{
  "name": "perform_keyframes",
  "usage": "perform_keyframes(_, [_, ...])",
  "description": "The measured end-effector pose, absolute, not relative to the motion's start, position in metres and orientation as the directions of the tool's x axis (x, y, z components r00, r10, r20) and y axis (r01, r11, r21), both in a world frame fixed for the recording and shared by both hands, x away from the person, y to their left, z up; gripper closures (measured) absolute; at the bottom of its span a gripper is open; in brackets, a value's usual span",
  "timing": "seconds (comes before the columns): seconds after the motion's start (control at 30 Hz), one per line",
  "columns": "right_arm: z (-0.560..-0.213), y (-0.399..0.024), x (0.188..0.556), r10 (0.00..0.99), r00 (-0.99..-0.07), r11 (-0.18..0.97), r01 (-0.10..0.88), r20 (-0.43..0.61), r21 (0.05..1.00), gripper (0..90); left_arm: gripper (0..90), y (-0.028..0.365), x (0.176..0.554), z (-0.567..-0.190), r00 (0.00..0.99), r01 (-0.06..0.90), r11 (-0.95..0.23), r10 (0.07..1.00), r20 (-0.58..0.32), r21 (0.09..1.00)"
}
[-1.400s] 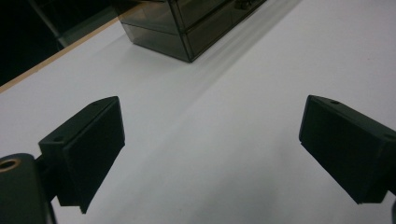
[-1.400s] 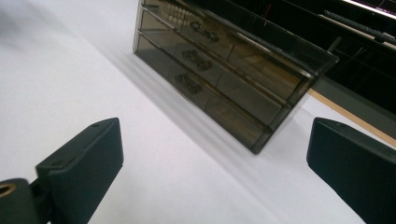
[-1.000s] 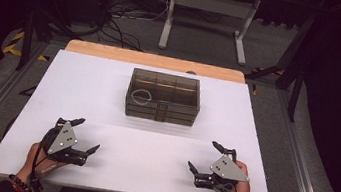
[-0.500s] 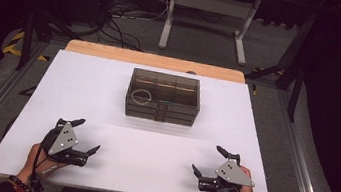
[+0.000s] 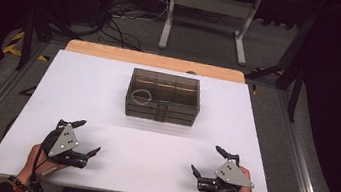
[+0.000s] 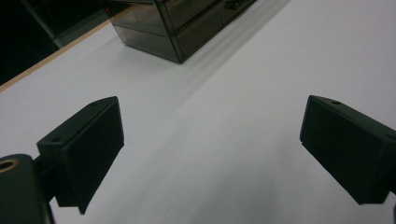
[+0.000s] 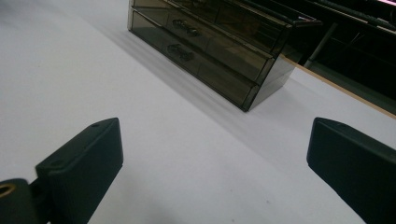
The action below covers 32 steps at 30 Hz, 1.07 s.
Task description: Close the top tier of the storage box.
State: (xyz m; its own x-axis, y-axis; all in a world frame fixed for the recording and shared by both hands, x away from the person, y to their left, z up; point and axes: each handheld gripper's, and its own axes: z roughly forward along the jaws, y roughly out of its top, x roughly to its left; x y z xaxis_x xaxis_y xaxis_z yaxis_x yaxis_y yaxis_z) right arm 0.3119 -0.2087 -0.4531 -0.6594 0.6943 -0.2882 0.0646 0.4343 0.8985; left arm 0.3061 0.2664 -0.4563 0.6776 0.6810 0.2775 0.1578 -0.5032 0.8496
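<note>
Organizer lengthwise across table (drawers face person).

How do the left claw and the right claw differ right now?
The left claw lies near the table's left front; the right claw lies near its right front. In the high view the left claw's jaws point up and right, the right claw's up and left. Both are open, hold nothing, and sit apart from the smoky drawer box.
</note>
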Motion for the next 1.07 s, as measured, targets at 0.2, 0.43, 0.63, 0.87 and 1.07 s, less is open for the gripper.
perform_keyframes(0.2, [-0.4535, -0.2078, 0.3131, 0.691, -0.664, 0.435, 0.067, -0.285, 0.898, 4.4, 7.0, 0.2663, 0.3068, -0.4569, 0.676, 0.164, -0.499, 0.685, 0.271, 0.851])
perform_keyframes(0.43, [-0.4536, -0.2067, 0.3144, 0.692, -0.663, 0.437, 0.069, -0.286, 0.897, 4.4, 7.0, 0.2668, 0.3081, -0.4573, 0.678, 0.167, -0.495, 0.686, 0.265, 0.853])
perform_keyframes(0.63, [-0.4528, -0.2055, 0.3167, 0.698, -0.658, 0.434, 0.074, -0.283, 0.898, 4.4, 7.0, 0.2686, 0.3094, -0.4576, 0.678, 0.174, -0.488, 0.689, 0.255, 0.855])
perform_keyframes(0.87, [-0.4518, -0.2046, 0.3145, 0.694, -0.661, 0.432, 0.066, -0.285, 0.899, 4.4, 6.9, 0.2673, 0.3066, -0.4561, 0.675, 0.167, -0.494, 0.688, 0.266, 0.853])
perform_keyframes(1.07, [-0.4519, -0.2052, 0.3150, 0.699, -0.659, 0.427, 0.072, -0.279, 0.901, 4.4, 6.9, 0.2678, 0.3084, -0.4564, 0.674, 0.171, -0.492, 0.690, 0.263, 0.853])
